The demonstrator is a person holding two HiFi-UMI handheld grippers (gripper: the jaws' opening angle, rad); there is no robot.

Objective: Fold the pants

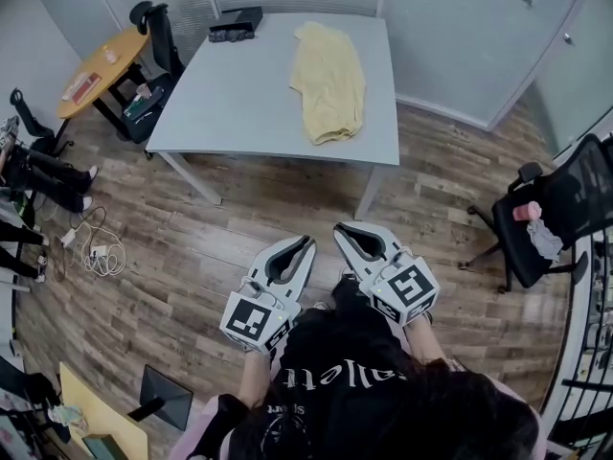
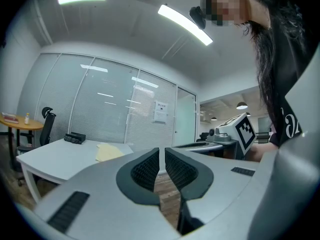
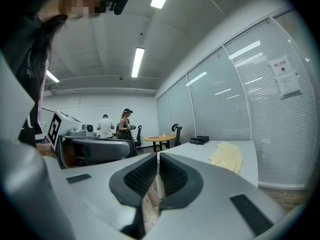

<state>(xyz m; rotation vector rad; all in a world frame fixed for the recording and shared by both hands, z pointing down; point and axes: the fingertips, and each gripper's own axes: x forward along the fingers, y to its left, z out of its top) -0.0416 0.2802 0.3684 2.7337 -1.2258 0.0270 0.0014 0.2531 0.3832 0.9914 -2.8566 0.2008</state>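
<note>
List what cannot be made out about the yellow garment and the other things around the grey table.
- Yellow garment: head view, too far and rumpled to tell waistband from legs; left gripper view, left tongs cover its near edge.
- Black item at the table's far edge: too small to identify in every view.
- Office chair: cut off by the head view's right edge.

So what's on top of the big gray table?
The yellow pants lie on the table, toward its right side, and a small black item sits at the far edge. Nothing else shows on top. Whatever the pants cover cannot be seen.
</note>
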